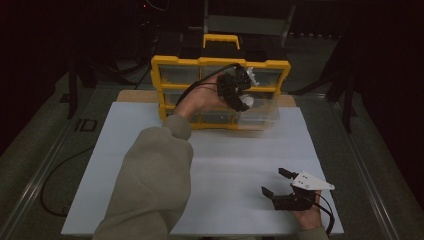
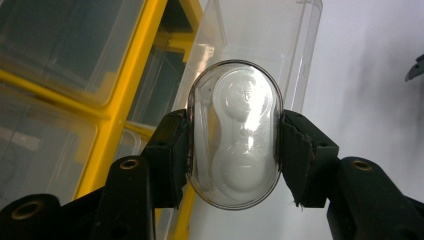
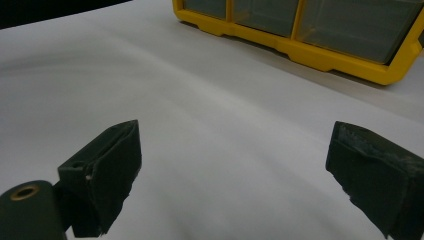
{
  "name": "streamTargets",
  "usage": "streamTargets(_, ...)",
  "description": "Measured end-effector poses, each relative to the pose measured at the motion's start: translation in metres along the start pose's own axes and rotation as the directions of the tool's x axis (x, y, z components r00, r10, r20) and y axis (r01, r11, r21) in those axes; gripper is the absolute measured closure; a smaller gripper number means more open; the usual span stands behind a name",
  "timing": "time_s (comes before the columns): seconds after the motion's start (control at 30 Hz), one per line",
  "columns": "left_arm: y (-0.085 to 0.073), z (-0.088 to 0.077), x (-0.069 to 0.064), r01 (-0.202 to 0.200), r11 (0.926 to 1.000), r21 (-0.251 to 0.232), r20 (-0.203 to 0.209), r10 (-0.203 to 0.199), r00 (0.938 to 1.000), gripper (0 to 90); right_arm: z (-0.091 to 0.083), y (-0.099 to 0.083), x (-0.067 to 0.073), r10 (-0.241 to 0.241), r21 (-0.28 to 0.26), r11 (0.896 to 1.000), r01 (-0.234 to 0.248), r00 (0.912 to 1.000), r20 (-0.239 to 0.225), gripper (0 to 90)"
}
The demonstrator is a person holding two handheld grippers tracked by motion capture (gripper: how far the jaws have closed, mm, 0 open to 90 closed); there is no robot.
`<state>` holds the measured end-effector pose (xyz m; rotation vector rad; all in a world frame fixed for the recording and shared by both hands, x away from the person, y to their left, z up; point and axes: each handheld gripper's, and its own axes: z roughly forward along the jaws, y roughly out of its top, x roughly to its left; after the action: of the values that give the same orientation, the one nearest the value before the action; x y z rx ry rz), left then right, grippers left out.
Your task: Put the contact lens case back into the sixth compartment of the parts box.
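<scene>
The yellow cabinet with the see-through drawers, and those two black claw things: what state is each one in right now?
Yellow cabinet: upright at the far end of the white board, one drawer out.
Clear drawer: pulled out of the cabinet, gripped by its oval handle.
Left gripper: shut on the handle, a jaw on each side.
Right gripper: open, holding nothing, low over the white board.

The left gripper (image 2: 234,145) is stretched far forward on a sleeved arm (image 1: 150,180), jaws clamped on a clear handle (image 2: 235,132) between them. The right gripper (image 1: 276,183) sits low and near, jaws spread wide, nothing between.
</scene>
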<state>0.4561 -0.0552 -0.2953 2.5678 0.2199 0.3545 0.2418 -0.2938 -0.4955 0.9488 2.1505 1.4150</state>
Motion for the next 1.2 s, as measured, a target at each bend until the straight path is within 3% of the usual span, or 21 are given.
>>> streamTargets(0.47,0.014,0.017,-0.004,0.005,0.9999,0.012,0.006,-0.005,1.0000,49.1,-0.001,0.000,-0.001,0.003,-0.006,1.000,-0.003,1.0000,0.002,7.7)
streamTargets(0.73,0.016,0.024,-0.002,0.022,0.9998,0.003,0.003,-0.022,0.9998,49.0,-0.001,0.000,-0.001,0.005,-0.006,1.000,-0.005,1.0000,0.001,7.7)
streamTargets(1.2,0.016,0.033,0.001,0.047,0.9984,0.030,-0.007,-0.047,0.9989,48.0,-0.001,0.000,-0.001,0.004,-0.005,1.000,-0.004,1.0000,-0.001,7.6)
